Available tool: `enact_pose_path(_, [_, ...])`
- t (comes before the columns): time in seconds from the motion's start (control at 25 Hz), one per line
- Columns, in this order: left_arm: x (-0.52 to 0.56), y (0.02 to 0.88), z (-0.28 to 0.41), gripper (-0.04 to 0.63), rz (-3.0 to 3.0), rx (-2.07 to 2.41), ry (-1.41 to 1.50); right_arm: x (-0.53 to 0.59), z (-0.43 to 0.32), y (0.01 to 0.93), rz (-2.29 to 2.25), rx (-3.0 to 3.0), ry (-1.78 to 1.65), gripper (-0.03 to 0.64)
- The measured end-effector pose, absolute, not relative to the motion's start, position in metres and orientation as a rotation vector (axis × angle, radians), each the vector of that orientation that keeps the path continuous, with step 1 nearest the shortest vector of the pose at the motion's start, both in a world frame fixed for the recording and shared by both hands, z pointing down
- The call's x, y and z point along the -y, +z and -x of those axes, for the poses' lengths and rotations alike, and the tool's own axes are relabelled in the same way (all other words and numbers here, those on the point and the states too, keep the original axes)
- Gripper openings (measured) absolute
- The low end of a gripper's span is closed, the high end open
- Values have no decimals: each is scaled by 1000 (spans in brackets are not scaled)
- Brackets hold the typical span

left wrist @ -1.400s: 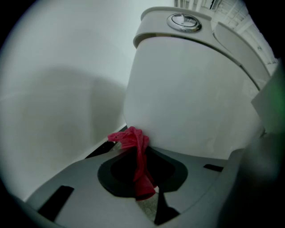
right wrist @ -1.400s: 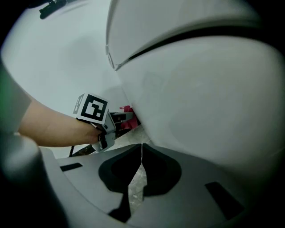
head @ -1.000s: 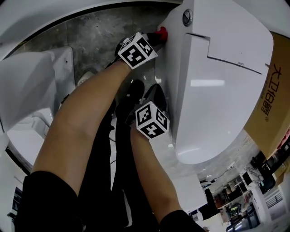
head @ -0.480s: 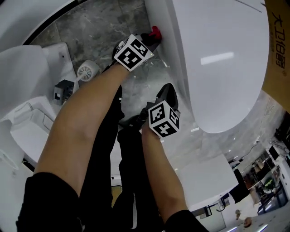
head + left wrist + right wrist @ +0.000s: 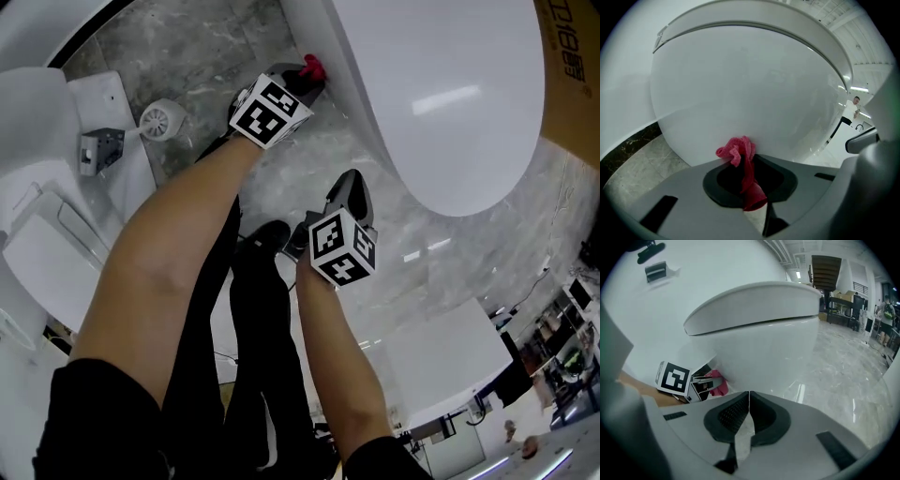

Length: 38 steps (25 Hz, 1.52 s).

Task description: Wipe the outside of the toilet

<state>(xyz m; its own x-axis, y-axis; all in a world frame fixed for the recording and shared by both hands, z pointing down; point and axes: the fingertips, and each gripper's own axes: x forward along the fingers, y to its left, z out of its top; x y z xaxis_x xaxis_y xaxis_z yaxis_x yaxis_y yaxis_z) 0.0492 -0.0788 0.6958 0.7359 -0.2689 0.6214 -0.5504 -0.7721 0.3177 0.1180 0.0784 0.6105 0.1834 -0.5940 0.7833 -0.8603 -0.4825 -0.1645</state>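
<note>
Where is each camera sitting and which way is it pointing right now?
Head view: on the person's head, facing steeply down at the toilet and floor; arms, legs, left claw and right claw show.
Left gripper view: on the left claw, facing the toilet's side; jaws shut on a red cloth.
Right gripper view: on the right claw, jaws together and empty, facing the toilet and the left claw.
Shared: head and right gripper views both show the left claw with the cloth.

Right gripper (image 5: 749, 394): jaws together, tips touching, nothing between them. Toilet (image 5: 764, 343) straight ahead, lid down. Low left, left gripper (image 5: 709, 381) holds red cloth (image 5: 721, 383) against toilet base. Marble floor (image 5: 843, 366) right.
</note>
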Motion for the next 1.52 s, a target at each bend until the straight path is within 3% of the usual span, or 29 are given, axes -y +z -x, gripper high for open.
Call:
enact_pose_path(0.72, [-81, 663, -139, 74, -2488, 280, 726, -166, -151, 590, -2129, 1322, 1216, 34])
enact_pose_path(0.92, [-65, 655, -89, 74, -2419, 380, 713, -131, -133, 574, -2071, 1389, 1178, 34])
enact_pose_path(1.28, [85, 629, 39, 74, -2348, 737, 594, 4, -38, 579, -1993, 1520, 1164, 34])
enact_pose_path(1.52, [164, 638, 83, 74, -2357, 765, 641, 91, 6, 581, -1996, 1583, 1141, 34])
